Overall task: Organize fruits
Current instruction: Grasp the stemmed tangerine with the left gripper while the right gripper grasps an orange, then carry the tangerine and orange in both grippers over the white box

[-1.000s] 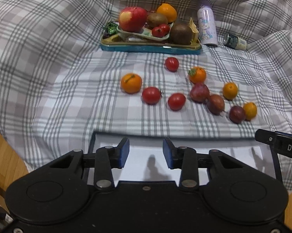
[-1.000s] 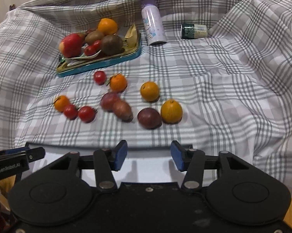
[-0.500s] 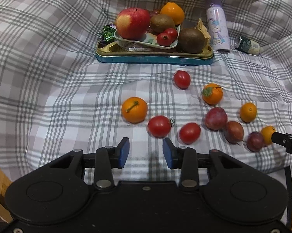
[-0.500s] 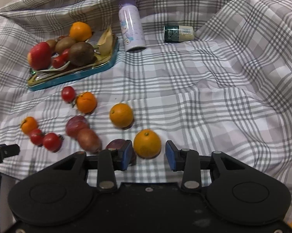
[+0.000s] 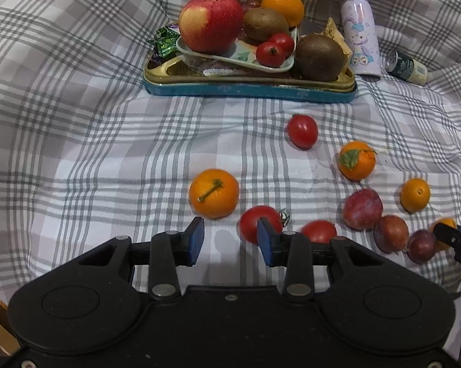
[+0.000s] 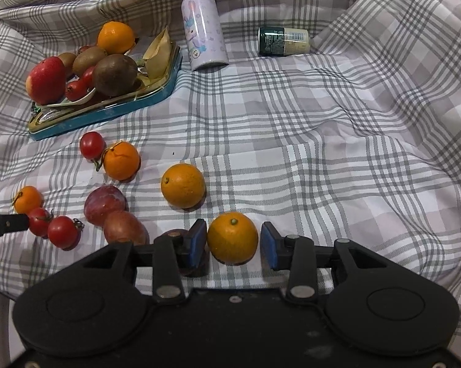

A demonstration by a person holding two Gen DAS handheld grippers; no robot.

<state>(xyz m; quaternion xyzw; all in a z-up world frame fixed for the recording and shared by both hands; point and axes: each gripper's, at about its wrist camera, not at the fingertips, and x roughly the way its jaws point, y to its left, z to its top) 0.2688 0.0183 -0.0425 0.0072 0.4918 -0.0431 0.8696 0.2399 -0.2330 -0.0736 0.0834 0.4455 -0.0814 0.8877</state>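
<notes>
Left view: left tool [image 5: 230,242] is seen low at 6 o'clock, pads apart and jaws opening, w/ only bare plaid cloth [image 5: 92,153] betw. them. A stemmed orange [image 5: 213,197] is lying just beyond the left pad at 11 o'clock. A tomato [image 5: 252,220] is partly covered by the right pad at 1 o'clock, w/ a 2nd tomato [image 5: 318,230] beside it at 3 o'clock. Three plums [image 5: 362,208] are strung in a touching row farther toward 3 o'clock. At 12 o'clock, well apart, a blue tray [image 5: 249,90] is piled w/ an apple [image 5: 210,23], kiwis, tomatoes and an orange. A lilac bottle [image 5: 359,30] is stood just at the tray's 3 o'clock, and a can [image 5: 407,67] is laid on its side beyond that. Right view: right tool [image 6: 233,242] is set astride a near orange [image 6: 232,237], which is resting on the cloth betw. the pads. The left pad is met by the fruit's edge, while a thin strip of cloth is seen at the right pad, so the pads are apart and no squeeze is shown. A dark plum [image 6: 176,234] is half hidden behind the left pad at 9 o'clock. Another orange [image 6: 183,185] is lying at 11 o'clock, near but apart. The rest of the loose fruit is spread toward 9–10 o'clock, short of the tray.
</notes>
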